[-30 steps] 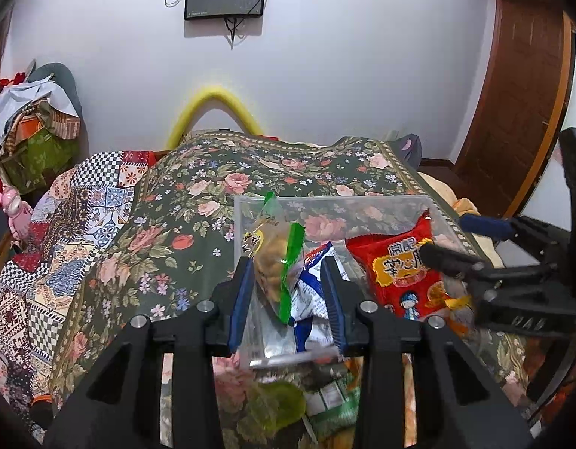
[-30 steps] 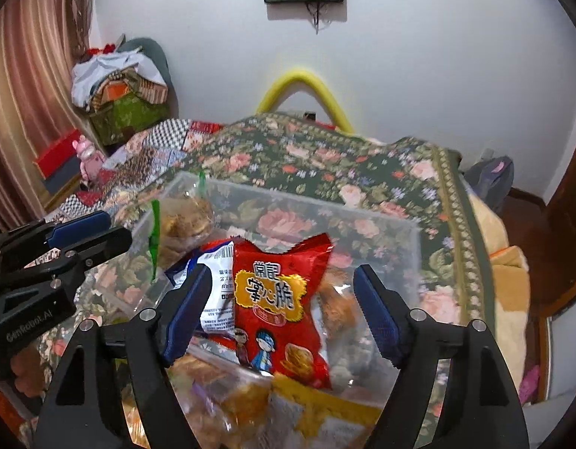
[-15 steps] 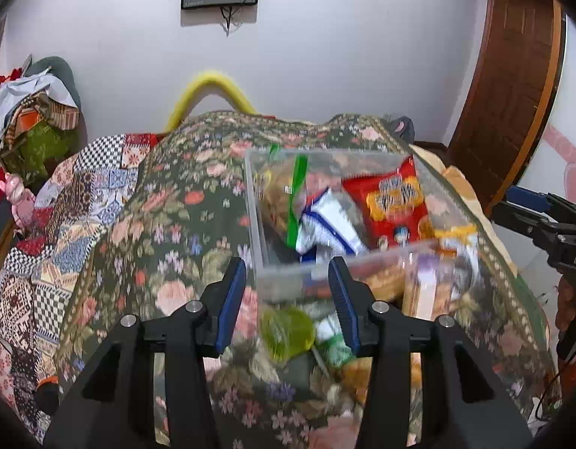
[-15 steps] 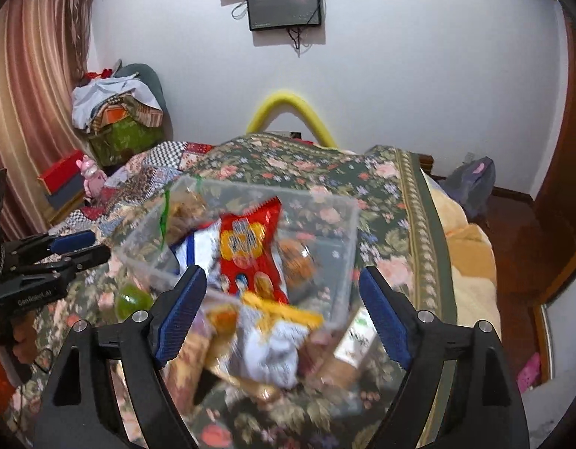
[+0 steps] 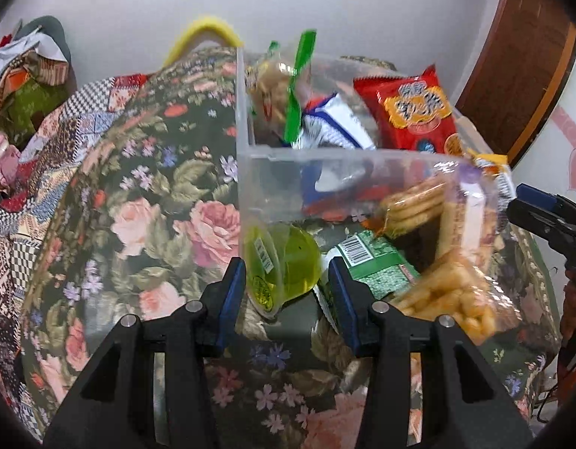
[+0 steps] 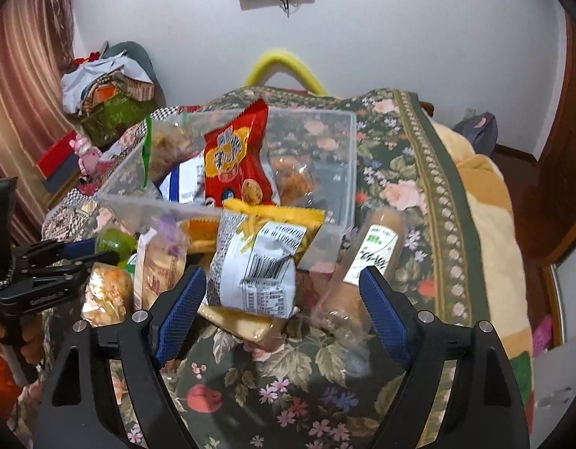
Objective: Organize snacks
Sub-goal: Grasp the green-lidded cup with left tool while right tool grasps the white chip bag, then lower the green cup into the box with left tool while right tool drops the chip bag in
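Note:
A clear plastic bin (image 5: 325, 164) (image 6: 348, 157) on the floral bedspread holds a red snack bag (image 5: 415, 108) (image 6: 235, 157), a green-strip cookie bag (image 5: 284, 86) and a blue-white packet (image 5: 336, 127). Loose snacks lie before it: a green jelly cup (image 5: 284, 265), a green packet (image 5: 374, 262), a bag of biscuit sticks (image 5: 456, 280), a yellow-white packet (image 6: 262, 262) and a brown roll (image 6: 370, 258). My left gripper (image 5: 288, 292) is open around the jelly cup. My right gripper (image 6: 284, 299) is wide open around the yellow-white packet.
The floral bedspread (image 5: 157, 194) covers the bed, with a patchwork quilt (image 5: 45, 157) to the left. A pile of clothes (image 6: 104, 86) sits by the curtain. A wooden door (image 5: 520, 63) stands at the right. The bed's edge with a yellow blanket (image 6: 486, 202) drops off right.
Both grippers have pulled back and dropped toward the loose snacks in front of the bin. The left now brackets the jelly cup; the right frames the yellow-white packet.

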Action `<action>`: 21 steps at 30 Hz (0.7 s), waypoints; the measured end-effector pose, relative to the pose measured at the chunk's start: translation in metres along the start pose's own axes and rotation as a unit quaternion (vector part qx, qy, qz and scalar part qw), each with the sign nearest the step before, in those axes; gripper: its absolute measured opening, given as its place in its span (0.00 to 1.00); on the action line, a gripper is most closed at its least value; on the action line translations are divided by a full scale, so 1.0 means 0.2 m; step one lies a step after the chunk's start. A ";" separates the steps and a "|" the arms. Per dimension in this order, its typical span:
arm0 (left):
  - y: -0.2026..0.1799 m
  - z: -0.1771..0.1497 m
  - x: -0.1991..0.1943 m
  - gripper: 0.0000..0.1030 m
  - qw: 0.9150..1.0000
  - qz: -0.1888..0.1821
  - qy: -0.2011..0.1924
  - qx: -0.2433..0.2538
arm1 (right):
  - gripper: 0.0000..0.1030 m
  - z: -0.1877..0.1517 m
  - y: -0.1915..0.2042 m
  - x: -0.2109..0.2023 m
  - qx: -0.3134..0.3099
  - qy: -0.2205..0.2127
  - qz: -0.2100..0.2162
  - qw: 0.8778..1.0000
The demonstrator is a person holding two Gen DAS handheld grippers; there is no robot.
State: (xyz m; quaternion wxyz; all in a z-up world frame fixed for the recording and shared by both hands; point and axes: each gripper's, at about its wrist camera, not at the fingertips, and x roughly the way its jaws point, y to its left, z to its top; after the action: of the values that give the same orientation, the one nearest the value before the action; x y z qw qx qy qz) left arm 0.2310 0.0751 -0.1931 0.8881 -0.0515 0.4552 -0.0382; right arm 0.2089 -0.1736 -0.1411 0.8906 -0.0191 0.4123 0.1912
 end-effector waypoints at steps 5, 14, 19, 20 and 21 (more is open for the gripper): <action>0.02 0.01 0.05 0.45 1.000 0.004 -0.007 -0.012 | 0.80 -0.01 0.01 0.02 0.013 -0.003 0.006 1.000; 0.05 0.04 0.11 0.44 1.000 0.023 -0.016 -0.010 | 0.55 -0.02 0.02 0.09 0.026 0.011 0.026 0.999; 0.05 0.01 0.09 0.43 0.999 0.027 -0.025 -0.009 | 0.48 -0.03 0.04 0.06 0.022 0.003 0.024 0.999; 0.05 0.00 0.08 0.42 0.999 0.028 -0.025 -0.010 | 0.47 -0.04 0.04 0.05 0.020 0.001 0.023 1.000; 0.06 -0.01 0.07 0.42 0.999 0.026 -0.024 -0.011 | 0.46 -0.04 0.04 0.04 0.020 -0.001 0.023 1.000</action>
State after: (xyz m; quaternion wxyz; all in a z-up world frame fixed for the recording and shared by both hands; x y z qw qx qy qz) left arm 0.2378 0.0847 -0.2061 0.8987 -0.0507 0.4355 -0.0088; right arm 0.2055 -0.1655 -0.1517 0.8867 0.0078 0.4153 0.2031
